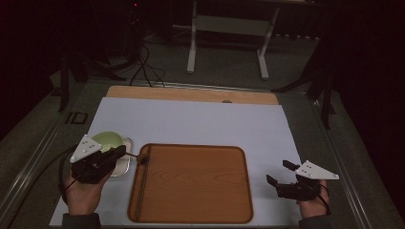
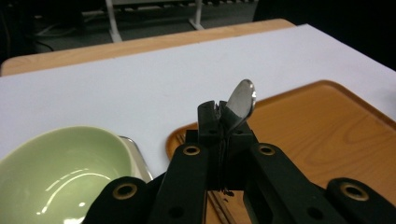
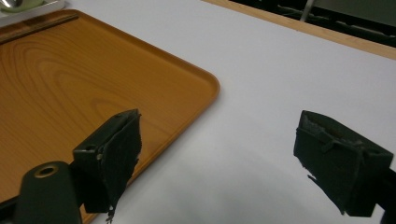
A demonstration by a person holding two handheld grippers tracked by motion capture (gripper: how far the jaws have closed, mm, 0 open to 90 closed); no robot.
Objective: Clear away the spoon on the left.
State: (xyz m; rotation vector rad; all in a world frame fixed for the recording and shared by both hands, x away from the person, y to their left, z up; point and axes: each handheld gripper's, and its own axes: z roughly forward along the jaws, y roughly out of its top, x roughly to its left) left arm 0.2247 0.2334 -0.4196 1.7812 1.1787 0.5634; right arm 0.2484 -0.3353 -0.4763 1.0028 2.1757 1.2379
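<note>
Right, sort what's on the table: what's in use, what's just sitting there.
In use:
- left hand-held gripper, shut on the spoon
- wooden tray, next to the spoon
- green bowl, beside that gripper

Just sitting there:
- right hand-held gripper, open, nothing between its jaws
- white mat

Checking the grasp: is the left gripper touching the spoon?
Touching. The left gripper view shows the left gripper with its jaws shut on the spoon, whose bowl sticks up above the tips.
</note>
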